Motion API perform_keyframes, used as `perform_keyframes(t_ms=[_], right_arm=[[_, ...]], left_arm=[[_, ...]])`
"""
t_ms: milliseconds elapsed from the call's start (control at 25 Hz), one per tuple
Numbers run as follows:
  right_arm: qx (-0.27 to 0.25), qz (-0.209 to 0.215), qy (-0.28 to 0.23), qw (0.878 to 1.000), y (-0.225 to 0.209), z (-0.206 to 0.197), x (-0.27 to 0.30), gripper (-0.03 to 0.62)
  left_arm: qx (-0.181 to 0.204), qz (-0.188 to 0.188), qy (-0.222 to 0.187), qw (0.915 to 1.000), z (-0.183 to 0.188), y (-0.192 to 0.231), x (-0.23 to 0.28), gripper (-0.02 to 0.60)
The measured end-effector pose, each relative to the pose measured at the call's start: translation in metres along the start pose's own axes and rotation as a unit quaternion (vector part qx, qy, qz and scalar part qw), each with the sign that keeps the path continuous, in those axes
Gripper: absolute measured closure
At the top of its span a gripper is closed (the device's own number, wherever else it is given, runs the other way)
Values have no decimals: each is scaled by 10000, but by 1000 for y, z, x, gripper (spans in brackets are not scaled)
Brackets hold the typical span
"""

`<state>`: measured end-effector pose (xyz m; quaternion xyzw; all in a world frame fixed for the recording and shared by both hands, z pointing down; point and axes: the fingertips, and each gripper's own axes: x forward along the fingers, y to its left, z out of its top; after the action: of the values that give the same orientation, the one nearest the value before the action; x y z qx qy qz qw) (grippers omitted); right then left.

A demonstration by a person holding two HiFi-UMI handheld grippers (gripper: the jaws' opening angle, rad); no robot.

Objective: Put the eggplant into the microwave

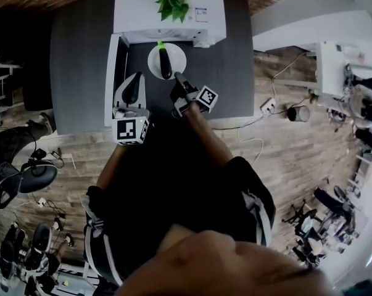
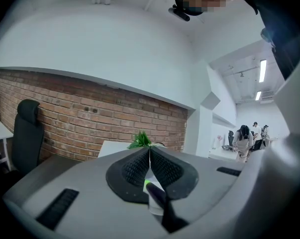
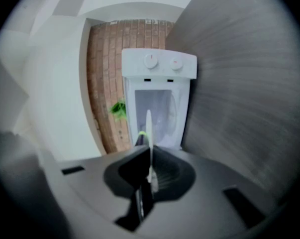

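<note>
Right gripper (image 1: 178, 78): jaws clenched on the near rim of a white plate (image 1: 176, 53). In the right gripper view the plate shows edge-on as a thin white line between the pads.

Eggplant (image 1: 166, 62) lies on that plate, not gripped itself. It is over the tabletop (image 1: 81, 60), just short of the microwave (image 1: 173, 17) at the far edge.

Long axis of the eggplant runs away from the right gripper, roughly in line with its jaws, green stem end toward the microwave. The cavity sits straight ahead of the plate.

Door (image 1: 113, 79) hangs open on the left side.

Left gripper (image 1: 133, 84): jaws together on nothing, beside the door and left of the plate.

Judgement: the right hand is the nearer and the carrying one. The coming move looks like a straight push forward, stem end first.
</note>
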<state>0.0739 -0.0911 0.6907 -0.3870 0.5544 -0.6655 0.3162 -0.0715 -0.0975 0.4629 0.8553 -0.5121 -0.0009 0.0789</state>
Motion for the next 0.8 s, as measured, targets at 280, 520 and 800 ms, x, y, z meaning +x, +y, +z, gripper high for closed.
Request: perform_keyframes(t_ms=[280, 520, 800], right_arm=[[-42, -14, -39, 10000, -6, 12, 23, 556], [-82, -59, -90, 9999, -14, 26, 38, 556], [-77, -67, -142, 9998, -25, 39, 57, 556]], left_arm=[[-16, -5, -30, 10000, 7, 9, 9, 540], [-7, -29, -61, 10000, 9, 11, 18, 540], [24, 40, -64, 10000, 10, 20, 26, 540]])
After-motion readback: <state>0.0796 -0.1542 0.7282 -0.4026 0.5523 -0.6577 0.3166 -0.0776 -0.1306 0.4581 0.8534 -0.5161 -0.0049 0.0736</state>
